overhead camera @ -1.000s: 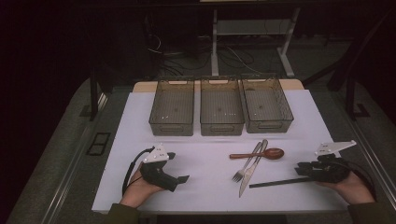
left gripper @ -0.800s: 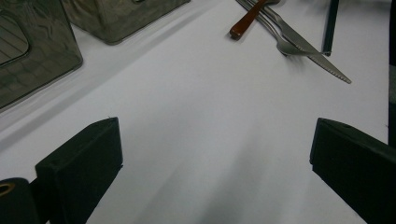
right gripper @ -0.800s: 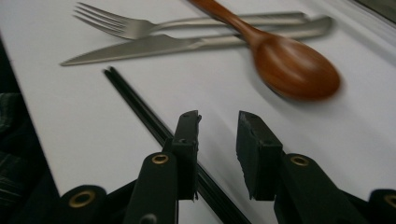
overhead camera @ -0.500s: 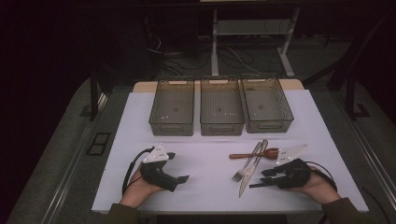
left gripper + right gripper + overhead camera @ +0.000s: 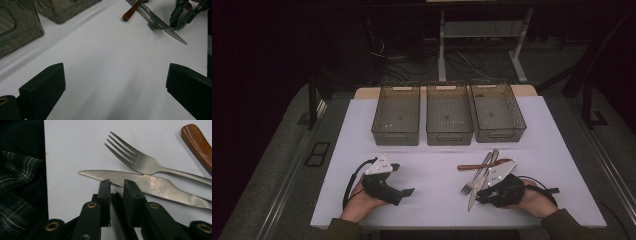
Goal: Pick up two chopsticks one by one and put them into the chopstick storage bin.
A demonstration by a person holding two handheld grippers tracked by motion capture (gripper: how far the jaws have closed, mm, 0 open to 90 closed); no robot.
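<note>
Right gripper view: your right gripper, jaws nearly together w/ nothing pinched, is sitting at the knife blade, lying crosswise, center frame.

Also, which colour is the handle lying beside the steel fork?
Reddish-brown wooden handle, seen best in the right gripper view.

High view looks down over the whole table; both gripper views sit low and close, sharing the knife and fork.
</note>
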